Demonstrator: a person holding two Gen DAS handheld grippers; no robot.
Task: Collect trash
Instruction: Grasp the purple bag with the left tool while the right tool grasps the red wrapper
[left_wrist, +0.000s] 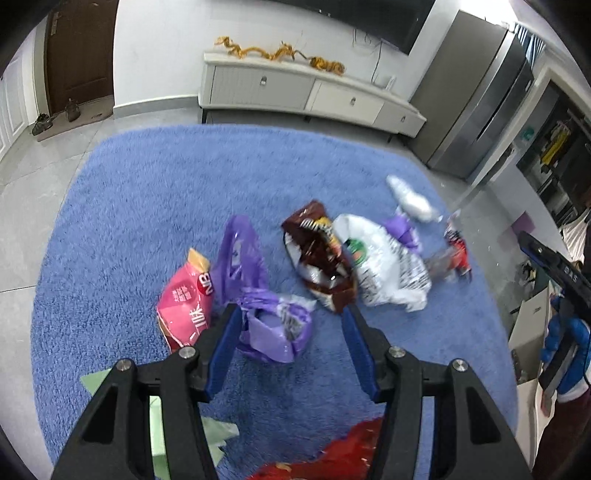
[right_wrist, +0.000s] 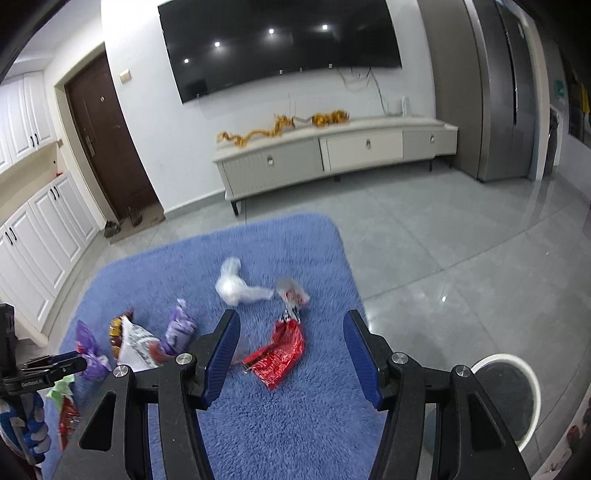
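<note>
Trash lies scattered on a blue rug (left_wrist: 147, 206). My left gripper (left_wrist: 291, 311) is open and hovers over a crumpled purple bag (left_wrist: 273, 328); its pads do not press on the bag. A pink snack bag (left_wrist: 186, 302) lies to its left, with a brown snack bag (left_wrist: 317, 254) and a white printed bag (left_wrist: 384, 266) beyond. My right gripper (right_wrist: 291, 317) is open above a red wrapper (right_wrist: 277, 350), apart from it. Farther off lie a clear plastic bag (right_wrist: 236, 286) and a small red-and-silver wrapper (right_wrist: 291, 295).
A white round bin (right_wrist: 509, 398) stands on the grey tile floor right of the rug. A red bag (left_wrist: 351, 454) and green paper (left_wrist: 159, 406) lie under my left gripper. A low white TV cabinet (right_wrist: 332, 155) lines the far wall. A gloved hand (right_wrist: 29, 424) holds the left gripper.
</note>
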